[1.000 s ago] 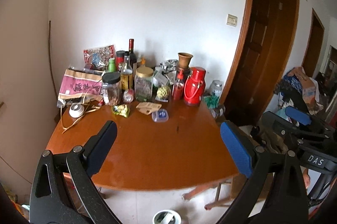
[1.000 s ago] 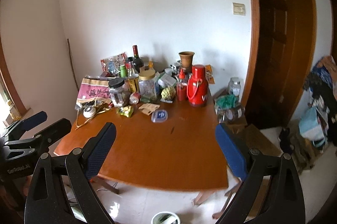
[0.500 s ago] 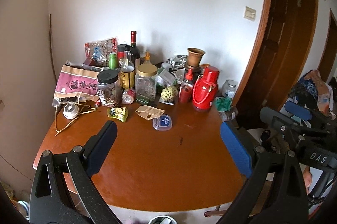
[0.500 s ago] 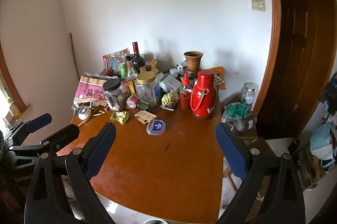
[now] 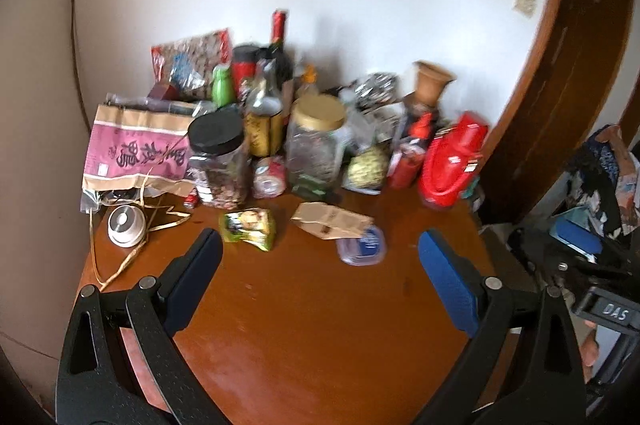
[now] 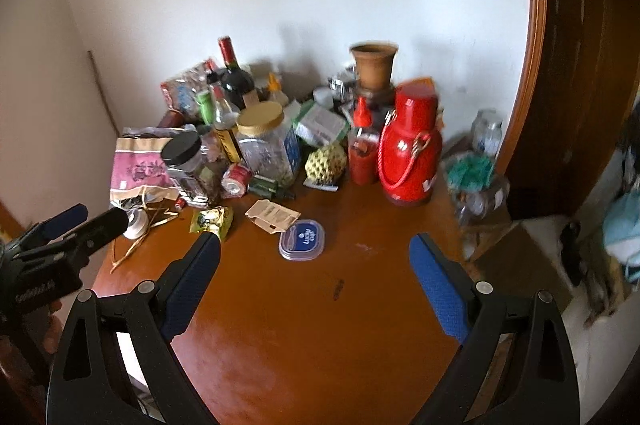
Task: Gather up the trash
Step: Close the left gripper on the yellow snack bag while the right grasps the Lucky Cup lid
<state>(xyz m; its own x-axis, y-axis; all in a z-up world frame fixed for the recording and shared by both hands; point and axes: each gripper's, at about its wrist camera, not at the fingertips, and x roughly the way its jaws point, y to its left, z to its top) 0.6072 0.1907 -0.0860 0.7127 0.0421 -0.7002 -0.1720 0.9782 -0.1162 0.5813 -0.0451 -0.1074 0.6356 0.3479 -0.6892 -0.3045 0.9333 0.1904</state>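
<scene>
Wrappers lay loose at the front of the clutter in the left wrist view: a green snack wrapper, a torn brown carton and a small blue-lidded tub on the worktop. I held the left claw released and empty above bare wood, lined up on them.

From the right wrist view, my right claw was also spread wide and empty, the tub just ahead. The jars and red flask stood behind, apart from the litter.
</scene>
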